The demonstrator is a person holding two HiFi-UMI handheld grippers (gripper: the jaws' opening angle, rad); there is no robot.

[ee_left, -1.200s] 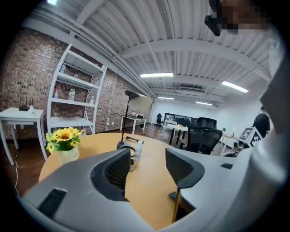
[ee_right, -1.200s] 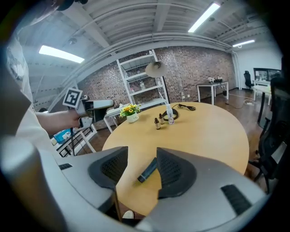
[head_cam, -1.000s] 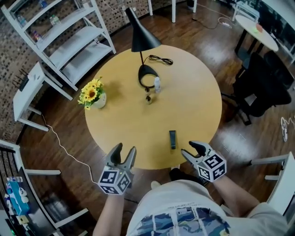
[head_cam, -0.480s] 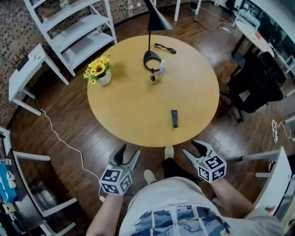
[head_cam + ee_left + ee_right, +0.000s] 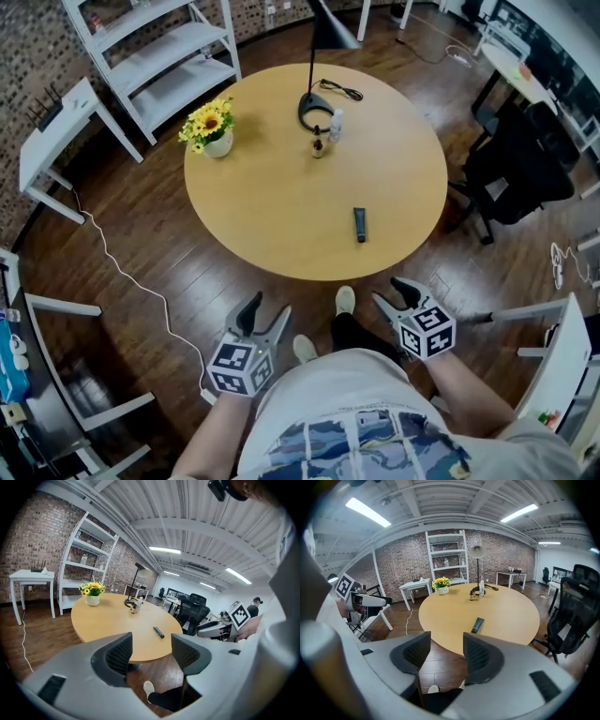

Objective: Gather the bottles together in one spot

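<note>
Three bottles sit on the round wooden table (image 5: 262, 216). A clear bottle (image 5: 336, 125) and a small brown bottle (image 5: 319, 147) stand close together by the lamp base (image 5: 315, 106). A dark tube bottle (image 5: 360, 224) lies alone nearer the table's front edge. My left gripper (image 5: 267, 309) and right gripper (image 5: 392, 292) hang over the floor, well short of the table. Both are open with nothing between the jaws. The right jaws have just been opening wider. From the left gripper (image 5: 152, 648) the tube (image 5: 159, 632) shows ahead. From the right gripper (image 5: 445, 653) the tube (image 5: 477, 625) and the standing bottles (image 5: 481, 588) show.
A vase of yellow flowers (image 5: 211, 128) stands at the table's left. A white shelf unit (image 5: 150, 47) and white side table (image 5: 56, 122) are at the left, with a black office chair (image 5: 520, 169) at the right. A white cable (image 5: 131, 281) runs across the floor. The person's shoes (image 5: 345, 300) are below the table's edge.
The person has stepped back. Both grippers, earlier over the table's near edge, now hang over the floor, and the table sits farther away. The right jaws stand wider.
</note>
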